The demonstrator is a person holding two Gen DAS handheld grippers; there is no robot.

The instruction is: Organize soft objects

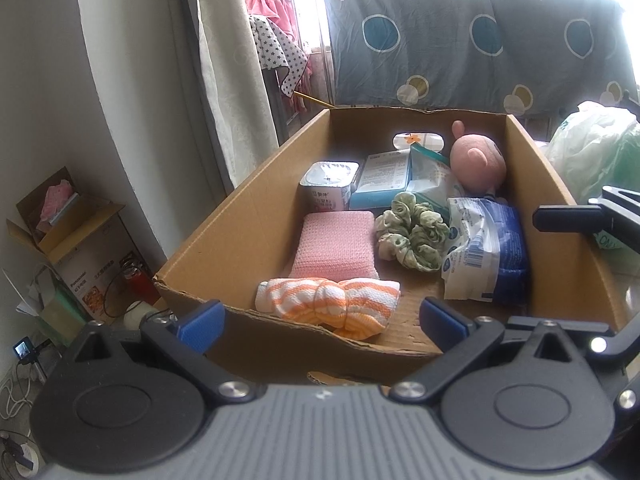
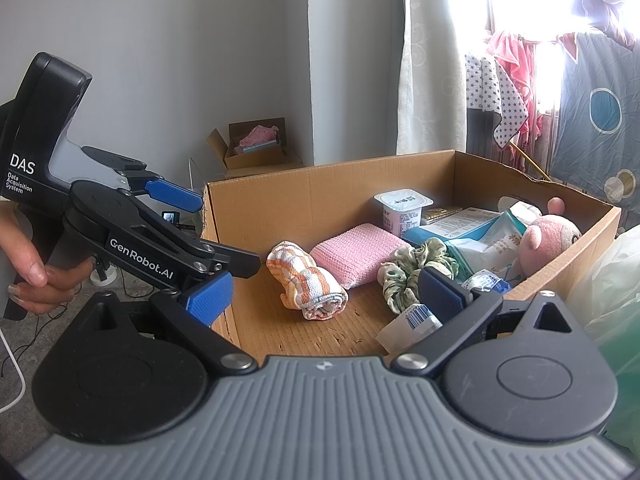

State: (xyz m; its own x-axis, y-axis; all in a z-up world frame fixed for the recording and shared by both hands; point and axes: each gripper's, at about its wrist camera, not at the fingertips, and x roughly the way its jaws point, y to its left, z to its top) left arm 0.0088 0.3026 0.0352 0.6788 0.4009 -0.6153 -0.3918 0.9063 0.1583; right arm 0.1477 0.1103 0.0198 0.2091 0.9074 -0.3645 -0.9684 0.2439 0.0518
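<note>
Inside the corrugated cardboard box (image 1: 248, 216), a waffle-knit pink cloth (image 1: 334, 246) lies folded.

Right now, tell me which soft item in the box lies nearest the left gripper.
The orange-and-white striped rolled cloth, lying just ahead of the open left gripper. The pink cloth and green scrunchie lie farther back.
</note>
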